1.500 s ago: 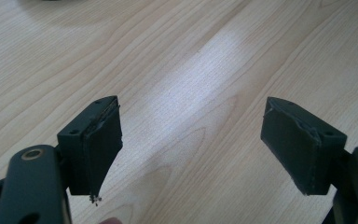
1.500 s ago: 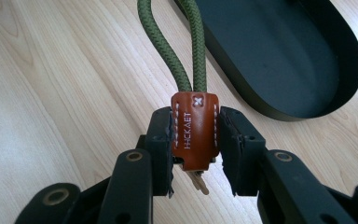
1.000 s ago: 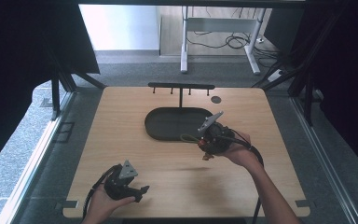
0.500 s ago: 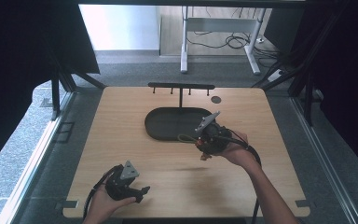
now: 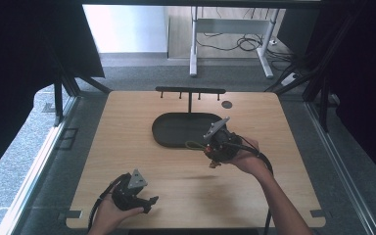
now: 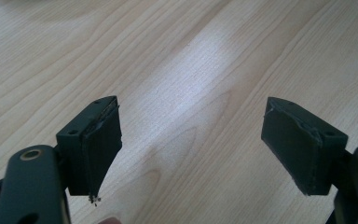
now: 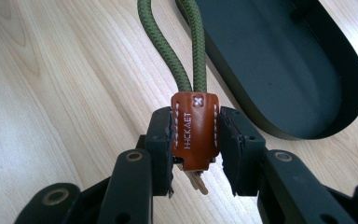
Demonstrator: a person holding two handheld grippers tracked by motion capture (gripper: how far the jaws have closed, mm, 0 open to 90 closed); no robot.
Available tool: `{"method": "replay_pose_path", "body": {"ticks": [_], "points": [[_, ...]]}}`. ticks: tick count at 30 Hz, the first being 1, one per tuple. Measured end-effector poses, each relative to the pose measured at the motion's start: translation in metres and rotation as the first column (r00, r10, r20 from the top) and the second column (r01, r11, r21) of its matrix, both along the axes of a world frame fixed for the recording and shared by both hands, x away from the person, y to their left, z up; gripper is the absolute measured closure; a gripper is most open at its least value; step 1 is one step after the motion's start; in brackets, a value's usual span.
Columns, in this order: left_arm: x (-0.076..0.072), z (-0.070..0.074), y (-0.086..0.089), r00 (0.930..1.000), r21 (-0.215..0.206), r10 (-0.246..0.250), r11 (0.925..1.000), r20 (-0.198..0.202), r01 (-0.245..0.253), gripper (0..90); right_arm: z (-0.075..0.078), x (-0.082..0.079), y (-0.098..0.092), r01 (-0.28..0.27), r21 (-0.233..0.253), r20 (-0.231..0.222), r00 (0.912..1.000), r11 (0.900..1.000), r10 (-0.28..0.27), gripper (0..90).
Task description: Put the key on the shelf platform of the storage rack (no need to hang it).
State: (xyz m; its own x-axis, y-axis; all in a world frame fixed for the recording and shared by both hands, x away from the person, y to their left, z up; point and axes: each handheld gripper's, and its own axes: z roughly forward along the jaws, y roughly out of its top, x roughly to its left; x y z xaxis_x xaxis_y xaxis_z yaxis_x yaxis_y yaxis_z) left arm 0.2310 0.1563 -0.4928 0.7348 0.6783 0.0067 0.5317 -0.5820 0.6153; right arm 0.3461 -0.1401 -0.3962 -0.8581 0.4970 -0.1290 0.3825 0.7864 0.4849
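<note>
High view: the right tool sits just off the near edge of the dark oval tray, with a thin olive cord loop showing just beside it on the tray side. The left tool rests low over the tabletop, well apart from all of this, its jaws standing apart.

Left gripper view: the left tool's jaws are spread wide with nothing between them, bare wood beyond.

Right gripper view: the right tool is clamped on a small brown leather tab stitched in white, from which the olive cord runs straight ahead, with the tray off to the right. A pale piece pokes out below the tab; what it is I cannot tell.

The piece looks light and limp: soft cord, so likely to swing. The stiffer leather tab seems the surest hold, gripped across its flat faces, as now.
</note>
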Motion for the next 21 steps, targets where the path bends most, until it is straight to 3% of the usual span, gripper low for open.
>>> {"method": "replay_pose_path", "body": {"ticks": [11, 13, 17, 21], "points": [[0.001, -0.003, -0.003, 0.9998, 0.013, -0.011, 0.9999, -0.019, 0.011, 20.5, 0.003, 0.000, 0.001, 0.000, -0.001, 0.005, 1.0000, 1.000, 0.000, 66.7], [0.001, -0.007, -0.007, 0.9989, 0.028, -0.026, 0.9992, -0.040, 0.027, 20.0, 0.003, 0.000, 0.002, -0.005, -0.003, 0.008, 1.0000, 1.000, 0.005, 66.7], [-0.001, -0.018, -0.021, 0.9964, 0.112, -0.062, 0.9914, -0.059, 0.068, 19.1, 0.003, 0.000, 0.004, -0.010, -0.005, 0.010, 0.9999, 1.000, 0.010, 66.6], [-0.003, -0.017, -0.026, 0.9940, 0.103, -0.090, 0.9901, -0.062, 0.096, 18.9, 0.003, 0.000, 0.004, -0.006, -0.006, 0.009, 0.9999, 1.000, 0.006, 66.6]]}}
